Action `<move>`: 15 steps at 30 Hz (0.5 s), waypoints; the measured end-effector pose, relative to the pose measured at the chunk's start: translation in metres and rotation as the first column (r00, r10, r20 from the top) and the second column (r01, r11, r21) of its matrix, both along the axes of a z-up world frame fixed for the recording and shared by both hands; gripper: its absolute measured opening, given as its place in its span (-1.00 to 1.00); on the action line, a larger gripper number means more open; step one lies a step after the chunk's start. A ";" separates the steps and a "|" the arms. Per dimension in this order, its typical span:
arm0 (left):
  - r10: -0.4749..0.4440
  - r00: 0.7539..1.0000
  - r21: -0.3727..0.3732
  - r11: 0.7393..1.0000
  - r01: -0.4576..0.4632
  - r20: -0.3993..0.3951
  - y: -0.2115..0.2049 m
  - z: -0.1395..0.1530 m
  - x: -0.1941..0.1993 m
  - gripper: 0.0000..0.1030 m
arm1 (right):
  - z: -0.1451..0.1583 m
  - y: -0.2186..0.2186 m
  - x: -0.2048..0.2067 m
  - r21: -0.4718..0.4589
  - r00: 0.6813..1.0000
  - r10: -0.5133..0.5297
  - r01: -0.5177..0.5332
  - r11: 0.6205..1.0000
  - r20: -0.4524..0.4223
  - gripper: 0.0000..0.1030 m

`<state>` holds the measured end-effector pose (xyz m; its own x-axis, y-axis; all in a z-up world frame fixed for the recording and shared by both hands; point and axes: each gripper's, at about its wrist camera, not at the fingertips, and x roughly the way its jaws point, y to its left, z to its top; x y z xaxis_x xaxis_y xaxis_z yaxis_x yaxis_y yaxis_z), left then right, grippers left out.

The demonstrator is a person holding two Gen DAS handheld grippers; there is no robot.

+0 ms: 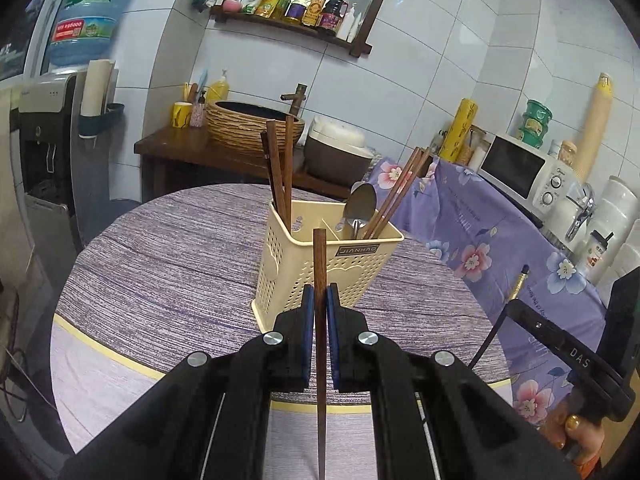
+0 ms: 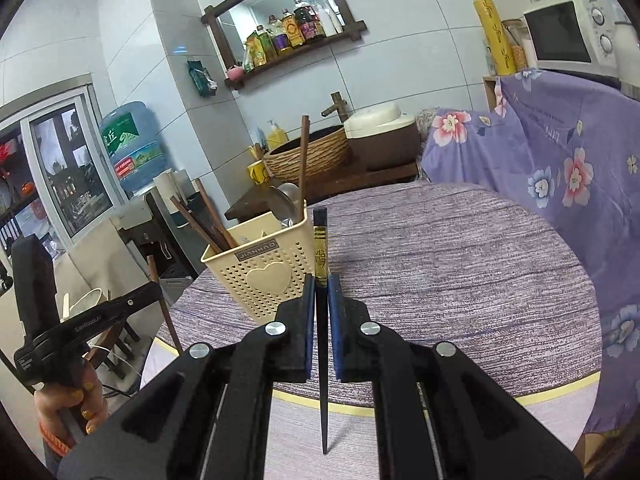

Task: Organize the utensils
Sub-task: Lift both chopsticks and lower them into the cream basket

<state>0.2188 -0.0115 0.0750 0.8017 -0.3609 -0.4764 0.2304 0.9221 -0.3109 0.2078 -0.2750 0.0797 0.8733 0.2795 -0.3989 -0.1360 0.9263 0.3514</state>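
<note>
While each gripper carries a single chopstick, the caddy (image 1: 320,256) on the round table (image 1: 160,264) serves as the landmark. Left of it in the left wrist view, only bare cloth shows. The left gripper (image 1: 320,300), on the near side of the caddy, has its pads clamped on a brown chopstick (image 1: 319,256) that stands upright with its tip hanging below the jaws. Inside the caddy, brown chopsticks fill the left cell and more lean beside a spoon (image 1: 360,204) in the right cell. Right of the caddy, the right gripper (image 2: 321,296) is squeezed onto a black chopstick (image 2: 320,240). To do this well, I judge each stick should be raised above the rim, its tip lined up over the matching cell, then lowered straight before letting go.
</note>
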 end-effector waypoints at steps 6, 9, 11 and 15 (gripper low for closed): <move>-0.010 1.000 -0.008 1.000 0.010 0.009 0.001 0.003 -0.004 -0.85 | 0.004 0.004 0.000 -0.014 1.000 0.012 -0.012 1.000 0.003 -0.85; -0.014 1.000 -0.007 1.000 0.015 0.017 0.001 0.005 -0.005 -0.85 | 0.005 0.006 0.000 -0.023 1.000 0.023 -0.022 0.999 0.007 -0.85; -0.020 1.000 -0.010 1.000 0.020 0.019 0.000 0.006 -0.005 -0.85 | 0.007 0.008 0.000 -0.029 1.000 0.029 -0.029 0.999 0.008 -0.85; -0.027 0.999 -0.020 0.999 0.028 0.018 0.001 0.008 -0.003 -0.85 | 0.012 0.009 0.001 -0.037 0.999 0.035 -0.035 0.999 0.015 -0.85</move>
